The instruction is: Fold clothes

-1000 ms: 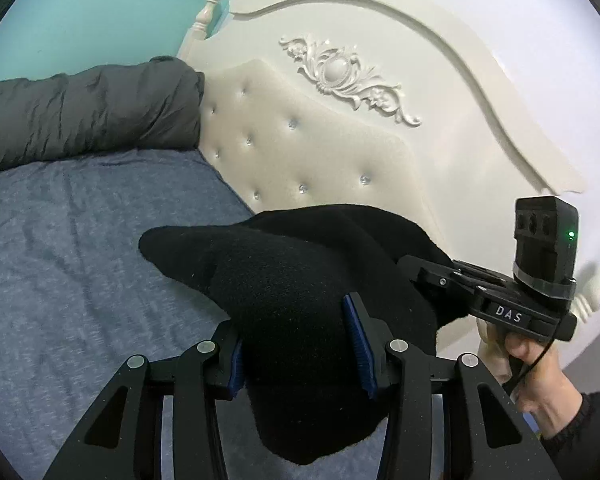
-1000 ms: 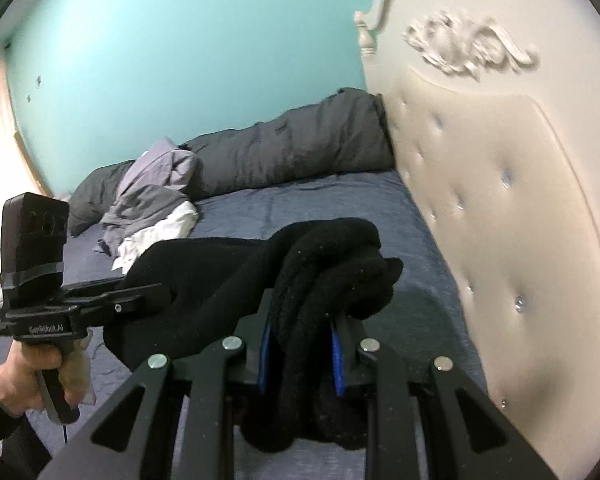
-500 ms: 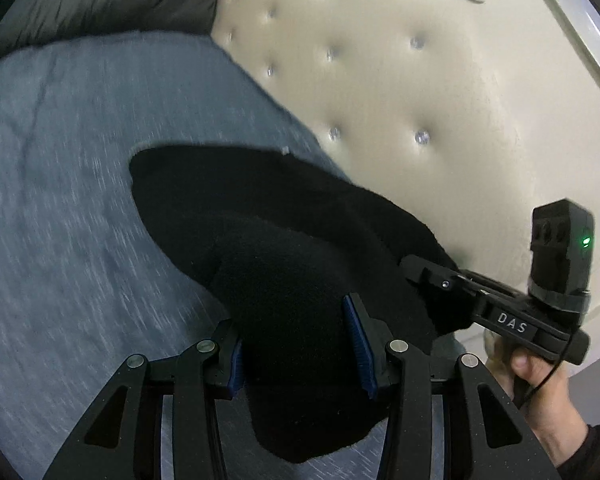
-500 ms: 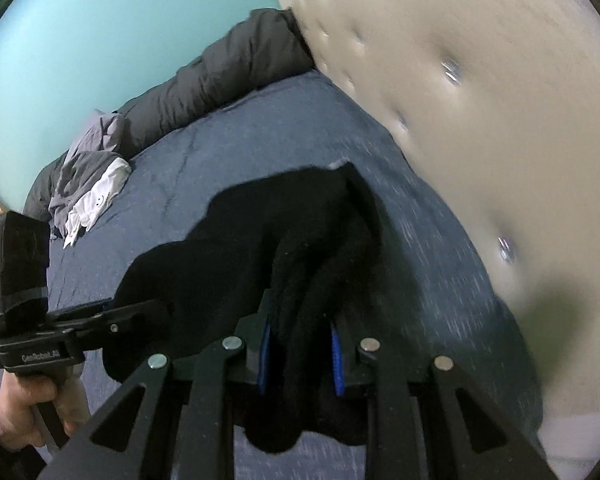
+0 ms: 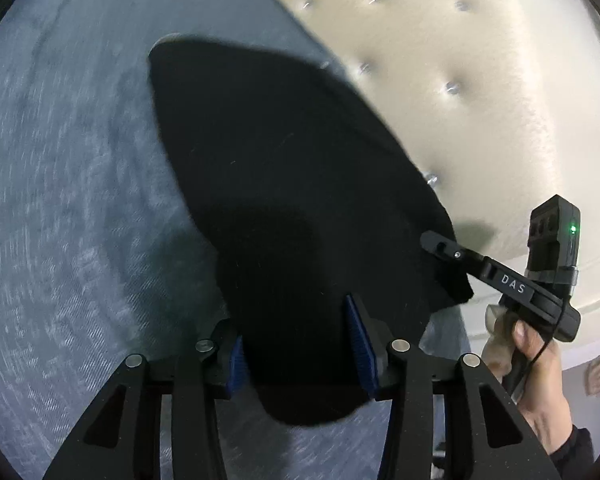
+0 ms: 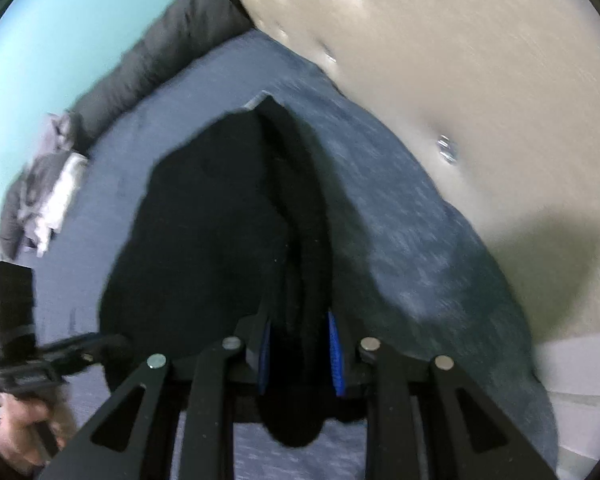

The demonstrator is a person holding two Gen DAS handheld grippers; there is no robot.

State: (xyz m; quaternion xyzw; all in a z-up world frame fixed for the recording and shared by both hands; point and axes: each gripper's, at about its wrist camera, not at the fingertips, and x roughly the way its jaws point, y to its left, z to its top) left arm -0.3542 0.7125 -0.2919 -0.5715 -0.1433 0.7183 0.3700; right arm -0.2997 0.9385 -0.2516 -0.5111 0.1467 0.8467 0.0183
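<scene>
Black garment (image 5: 292, 184) spread over the bed (image 5: 68, 184) beside the headboard (image 5: 480, 92). Left gripper (image 5: 300, 354) fingers clamped on one bunched edge; right gripper (image 6: 300, 354) fingers clamped on another. Frames motion-blurred.

The black garment (image 5: 284, 184) is a thick, fleecy piece of clothing, dark all over, and no print can be seen on it. It is spread out in a wide, roughly pointed shape above the blue-grey bed sheet (image 5: 60, 200), its far tip near the cream tufted headboard (image 5: 460, 100). Seen from the right side (image 6: 220, 240), its edge nearest the headboard is gathered into thick doubled folds.
</scene>
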